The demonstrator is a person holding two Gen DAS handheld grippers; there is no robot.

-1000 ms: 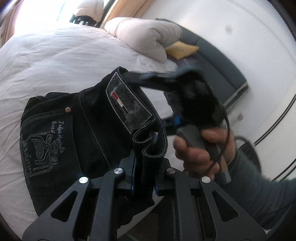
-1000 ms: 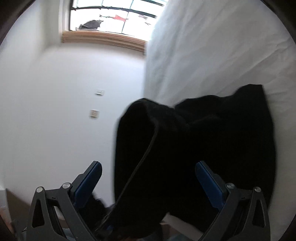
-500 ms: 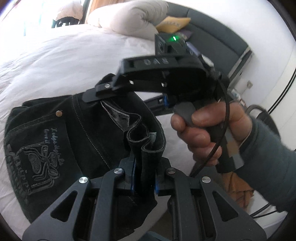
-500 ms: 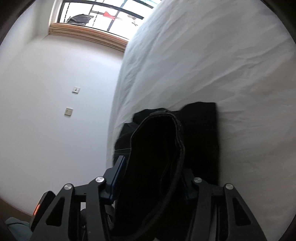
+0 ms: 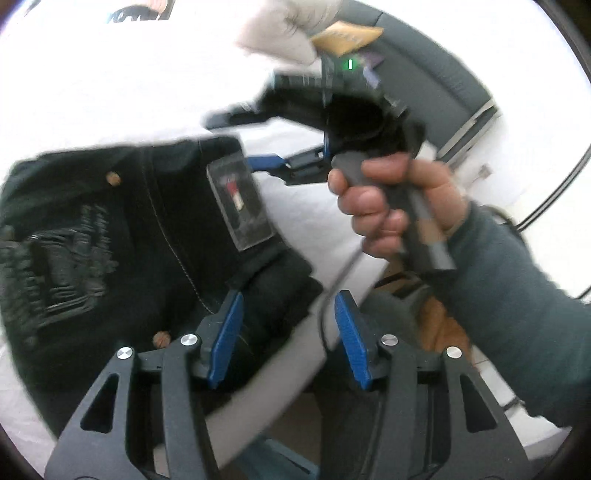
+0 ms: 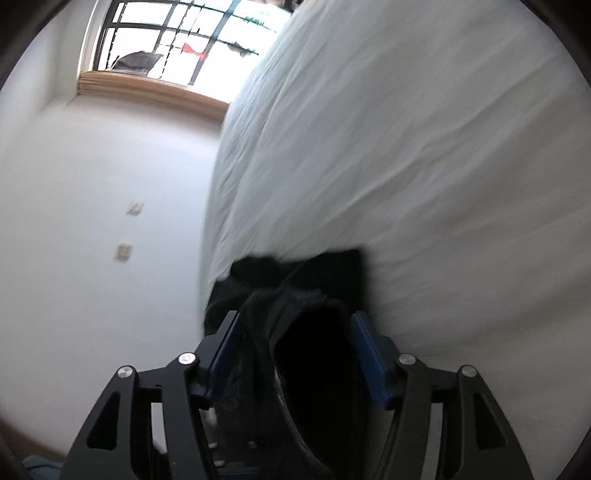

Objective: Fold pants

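Both wrist cameras look steeply down along their fingers, close over the black jeans (image 5: pixel 110 236) at the bed (image 6: pixel 424 166) edge, their shared ground.

No text can be read: the embroidery on the pants (image 5: pixel 110 236) pocket and their waistband patch (image 5: pixel 240 206) are blurred.

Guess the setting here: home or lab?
Most likely a home bedroom: a bed with a white sheet, a pillow by a dark padded headboard, and a wood-framed window.
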